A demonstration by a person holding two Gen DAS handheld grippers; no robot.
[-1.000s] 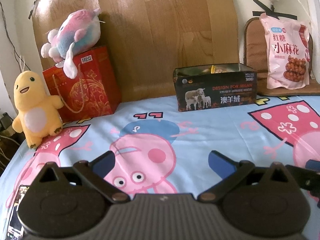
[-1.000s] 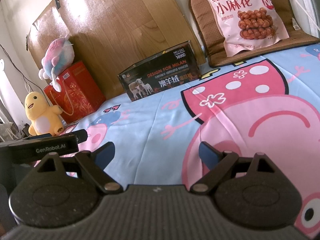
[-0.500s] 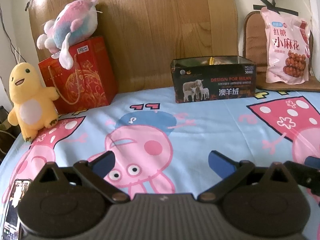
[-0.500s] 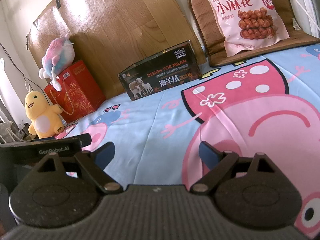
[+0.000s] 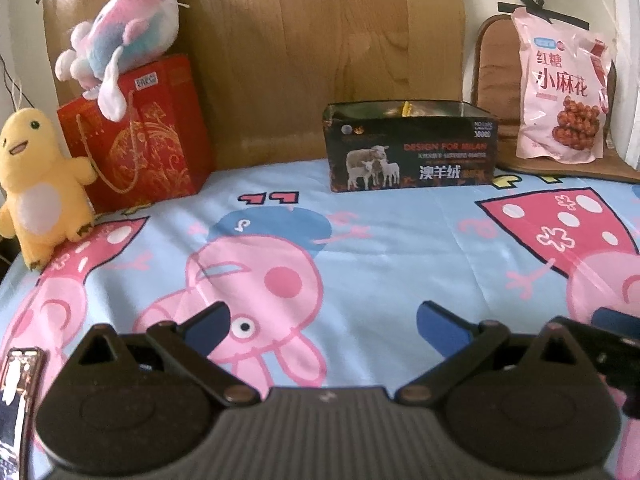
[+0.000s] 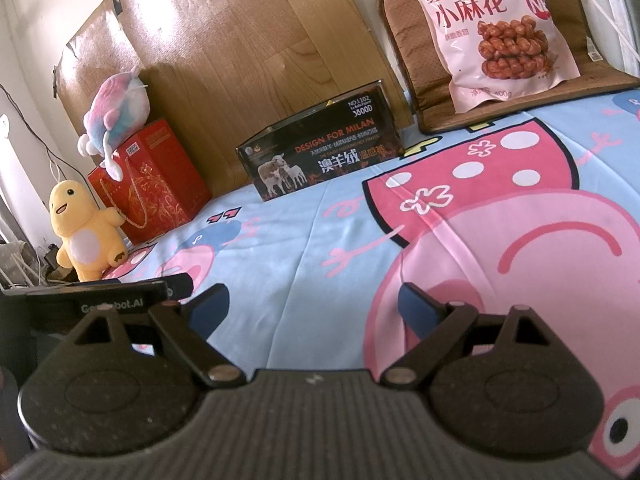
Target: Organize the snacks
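A pink snack bag (image 5: pixel 560 92) (image 6: pixel 496 28) of fried twists leans upright on a brown cushion at the far right. An open dark box (image 5: pixel 410 148) (image 6: pixel 320 152) with sheep printed on it stands against the wooden board; something yellow shows inside it. My left gripper (image 5: pixel 322 326) is open and empty, low over the cartoon sheet, well short of the box. My right gripper (image 6: pixel 312 308) is also open and empty, to the right of the left one, whose body (image 6: pixel 100 300) shows at its left.
A red gift bag (image 5: pixel 136 136) with a pink-blue plush (image 5: pixel 120 40) on top stands at the back left, next to a yellow plush (image 5: pixel 36 184). A phone (image 5: pixel 16 392) lies at the near left edge. The blue and pink sheet (image 5: pixel 400 248) spans the middle.
The left gripper has drawn back and tilted a little, so the box and bag sit slightly lower and farther. The right gripper has barely moved. Both stayed open.
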